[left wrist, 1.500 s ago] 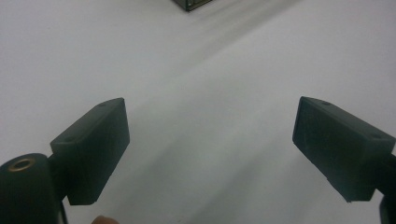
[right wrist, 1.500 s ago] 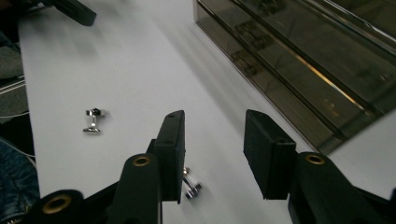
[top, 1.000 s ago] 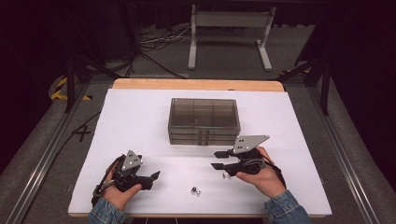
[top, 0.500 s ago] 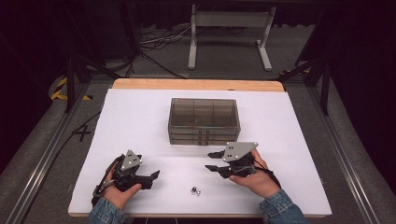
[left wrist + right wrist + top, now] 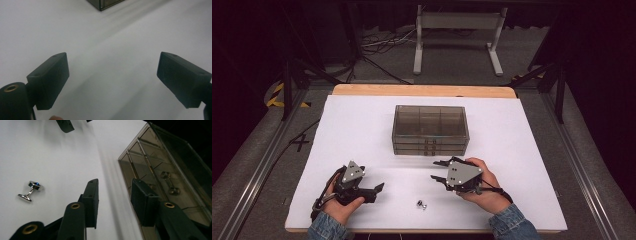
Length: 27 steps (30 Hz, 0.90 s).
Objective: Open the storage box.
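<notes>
The counter (image 5: 362,125) has a plain white top with a pale wood edge. The drawer box (image 5: 430,130) is smoky grey-brown and see-through. The cufflink (image 5: 30,190) is shiny silver with a blue stone. Both grippers are black, each topped by a grey plate; their fingers (image 5: 50,80) are matte black. The sleeves (image 5: 512,225) are blue denim.
</notes>
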Each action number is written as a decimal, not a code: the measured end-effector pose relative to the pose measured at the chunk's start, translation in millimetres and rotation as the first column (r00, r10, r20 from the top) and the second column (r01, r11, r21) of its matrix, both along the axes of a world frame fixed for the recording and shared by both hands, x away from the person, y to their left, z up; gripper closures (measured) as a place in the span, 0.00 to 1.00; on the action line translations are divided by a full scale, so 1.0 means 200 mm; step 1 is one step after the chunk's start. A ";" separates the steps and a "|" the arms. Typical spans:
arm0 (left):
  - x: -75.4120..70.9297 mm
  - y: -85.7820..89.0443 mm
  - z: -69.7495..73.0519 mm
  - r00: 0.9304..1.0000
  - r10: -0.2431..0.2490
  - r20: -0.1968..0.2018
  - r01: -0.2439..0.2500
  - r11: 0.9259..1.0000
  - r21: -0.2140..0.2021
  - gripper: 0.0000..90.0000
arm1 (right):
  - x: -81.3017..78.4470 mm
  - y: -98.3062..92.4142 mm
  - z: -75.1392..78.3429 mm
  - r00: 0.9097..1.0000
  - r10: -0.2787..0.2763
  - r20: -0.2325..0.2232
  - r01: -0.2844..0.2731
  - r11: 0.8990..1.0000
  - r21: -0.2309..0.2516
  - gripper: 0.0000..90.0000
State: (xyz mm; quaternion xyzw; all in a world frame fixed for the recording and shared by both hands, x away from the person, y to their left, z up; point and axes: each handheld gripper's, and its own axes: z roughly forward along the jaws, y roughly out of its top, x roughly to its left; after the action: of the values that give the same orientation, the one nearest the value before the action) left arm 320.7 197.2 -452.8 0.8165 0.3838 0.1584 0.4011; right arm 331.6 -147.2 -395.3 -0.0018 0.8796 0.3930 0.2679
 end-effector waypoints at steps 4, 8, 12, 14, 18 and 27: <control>0.00 0.00 0.00 1.000 -0.003 -0.001 0.003 1.000 0.003 0.13 | -0.03 0.01 0.01 0.995 -0.011 0.101 0.014 0.999 -0.033 0.69; 0.00 0.00 0.00 1.000 -0.002 -0.001 0.002 1.000 0.001 0.13 | -0.04 0.02 0.00 0.988 -0.022 0.155 0.033 0.997 -0.070 0.68; 0.00 0.00 0.00 1.000 0.002 0.002 -0.002 1.000 -0.003 0.13 | -0.06 0.03 -0.01 0.975 -0.025 0.220 0.053 0.991 -0.121 0.67; 0.00 0.00 0.00 1.000 0.001 0.000 -0.001 1.000 -0.002 0.13 | -0.06 0.03 -0.01 0.972 -0.029 0.231 0.060 0.990 -0.127 0.67; 0.00 0.00 0.00 1.000 -0.001 -0.002 0.001 1.000 -0.001 0.13 | -0.08 0.04 -0.01 0.953 -0.036 0.302 0.092 0.980 -0.174 0.67; 0.00 0.00 0.00 1.000 0.004 0.000 -0.004 1.000 -0.004 0.13 | -0.13 0.07 0.03 0.910 -0.041 0.412 0.145 0.964 -0.224 0.67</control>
State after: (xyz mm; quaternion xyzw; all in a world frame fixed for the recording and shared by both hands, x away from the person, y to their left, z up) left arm 320.8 196.7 -453.6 0.8150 0.3856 0.1584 0.4025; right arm 306.0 -133.2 -389.5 -0.0743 0.8466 0.2572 0.4599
